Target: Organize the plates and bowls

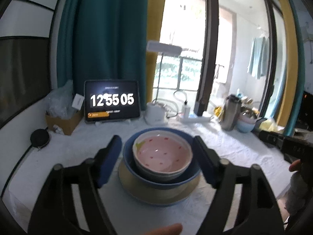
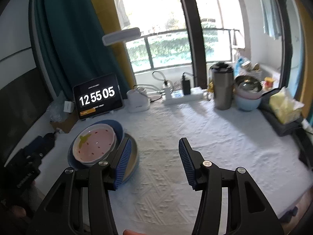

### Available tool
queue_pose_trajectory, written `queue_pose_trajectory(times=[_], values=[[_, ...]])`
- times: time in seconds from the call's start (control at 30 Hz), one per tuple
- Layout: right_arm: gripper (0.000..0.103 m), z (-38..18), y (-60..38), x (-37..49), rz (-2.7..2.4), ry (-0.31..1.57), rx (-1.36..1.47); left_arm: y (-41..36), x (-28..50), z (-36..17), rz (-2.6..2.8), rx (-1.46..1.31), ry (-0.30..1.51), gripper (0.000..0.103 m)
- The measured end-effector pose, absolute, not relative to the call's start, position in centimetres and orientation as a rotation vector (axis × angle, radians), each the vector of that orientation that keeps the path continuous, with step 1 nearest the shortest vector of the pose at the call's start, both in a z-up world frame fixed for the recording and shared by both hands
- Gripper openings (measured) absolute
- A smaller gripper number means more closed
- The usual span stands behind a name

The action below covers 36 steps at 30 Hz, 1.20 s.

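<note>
Three dishes sit nested on the white tablecloth (image 2: 195, 137): a pink bowl (image 1: 163, 154) with red specks inside a blue bowl (image 1: 129, 156), both on a plate (image 1: 156, 195).

Seen from the left wrist, the stack lies dead ahead at twelve o'clock of the left gripper (image 1: 157, 161). Its jaws stand wide, one blue pad on each side of the stack at nine and three o'clock, apart from the rims, gripping nothing.

Seen from the right wrist, the stack lies at about ten o'clock of the right gripper (image 2: 154, 160), beyond its left finger, which overlaps the plate's edge in the picture; whether it touches I cannot tell. These jaws are parted with only bare cloth between them.

Farther back, a tablet (image 2: 97, 96) stands at eleven o'clock, and a steel tumbler (image 2: 223, 86) beside stacked bowls (image 2: 248, 96) at one o'clock.
</note>
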State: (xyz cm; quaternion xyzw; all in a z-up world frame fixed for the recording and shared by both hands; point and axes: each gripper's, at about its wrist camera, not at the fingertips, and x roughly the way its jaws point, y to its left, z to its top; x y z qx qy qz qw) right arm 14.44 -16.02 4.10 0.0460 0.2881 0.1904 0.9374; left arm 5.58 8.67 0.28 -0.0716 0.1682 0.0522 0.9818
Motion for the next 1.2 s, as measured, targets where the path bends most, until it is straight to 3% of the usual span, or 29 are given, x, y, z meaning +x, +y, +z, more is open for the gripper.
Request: queue_pose_trajectory(times=[0.13,0.37,1.2], values=[[0.053,4.9,-17.2,12.7,0.350,0.530,0.064,8.1,4.4,1.0,0.086,-0.132,0.295,0.089],[0.053,5.9,-18.4,10.3,0.309,0.445,0.030,6.9,1.7,1.7,0.093,-0.132,0.217,0.096],[0.053,6.3,-23.1,5.4,0.151,0.265,0.034,4.9,-2.8,1.3,0.139,-0.080,0.039,0.096]])
